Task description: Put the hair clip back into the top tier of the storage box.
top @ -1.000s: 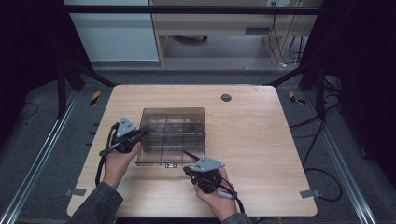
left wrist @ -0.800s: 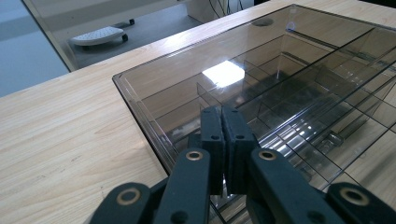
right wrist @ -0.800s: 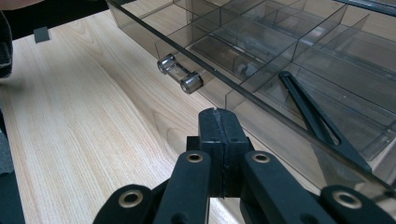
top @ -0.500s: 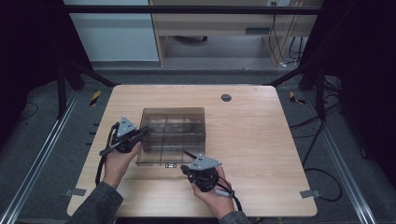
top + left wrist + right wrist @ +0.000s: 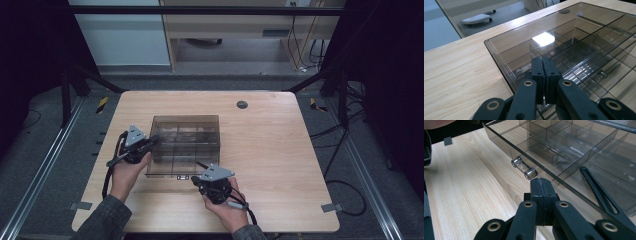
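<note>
On the table [image 5: 280, 150], lidded smoky divided box [image 5: 185, 145], both grippers' jaws closed, empty

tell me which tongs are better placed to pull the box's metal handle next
Right, probably. The right tongs sit shut, tips just short of the metal handle on the clear box front. The left tongs, also shut, rest at the box's left edge, away from it.

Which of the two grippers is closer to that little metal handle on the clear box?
Right. The right gripper sits shut just in front of the handle; the left gripper rests at the clear box's left side.
</note>
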Available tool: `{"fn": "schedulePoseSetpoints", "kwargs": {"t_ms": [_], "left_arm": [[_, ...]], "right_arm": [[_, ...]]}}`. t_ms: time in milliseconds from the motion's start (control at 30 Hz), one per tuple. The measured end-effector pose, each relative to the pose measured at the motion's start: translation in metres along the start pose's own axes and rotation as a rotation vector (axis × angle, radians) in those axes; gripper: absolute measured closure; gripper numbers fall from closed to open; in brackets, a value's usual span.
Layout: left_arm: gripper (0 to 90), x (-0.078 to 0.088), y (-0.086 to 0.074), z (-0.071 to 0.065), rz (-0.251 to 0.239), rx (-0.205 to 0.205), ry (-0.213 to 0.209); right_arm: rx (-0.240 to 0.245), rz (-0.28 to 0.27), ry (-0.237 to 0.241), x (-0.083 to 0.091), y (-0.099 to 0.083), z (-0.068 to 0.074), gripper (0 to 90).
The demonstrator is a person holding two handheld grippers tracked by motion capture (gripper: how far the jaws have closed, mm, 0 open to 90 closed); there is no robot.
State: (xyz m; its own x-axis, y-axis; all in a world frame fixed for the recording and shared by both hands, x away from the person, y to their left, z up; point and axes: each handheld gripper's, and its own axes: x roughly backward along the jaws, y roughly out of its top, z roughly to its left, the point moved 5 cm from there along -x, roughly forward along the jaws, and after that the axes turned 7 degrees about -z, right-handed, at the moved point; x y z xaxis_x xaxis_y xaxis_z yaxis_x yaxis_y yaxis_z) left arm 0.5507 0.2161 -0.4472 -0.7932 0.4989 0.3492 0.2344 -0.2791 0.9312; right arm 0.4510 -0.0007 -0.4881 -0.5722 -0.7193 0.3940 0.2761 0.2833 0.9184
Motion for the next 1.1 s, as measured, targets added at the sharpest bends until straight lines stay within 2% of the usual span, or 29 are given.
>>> {"fn": "schedulePoseSetpoints", "kwargs": {"t_ms": [1100], "left_arm": [[87.8, -0.0009, 0.0, -0.0001, -0.001, -0.004, 0.005]], "right_arm": [[-0.002, -0.018, 0.015, -0.0061, 0.0081, 0.0004, 90.0]]}}
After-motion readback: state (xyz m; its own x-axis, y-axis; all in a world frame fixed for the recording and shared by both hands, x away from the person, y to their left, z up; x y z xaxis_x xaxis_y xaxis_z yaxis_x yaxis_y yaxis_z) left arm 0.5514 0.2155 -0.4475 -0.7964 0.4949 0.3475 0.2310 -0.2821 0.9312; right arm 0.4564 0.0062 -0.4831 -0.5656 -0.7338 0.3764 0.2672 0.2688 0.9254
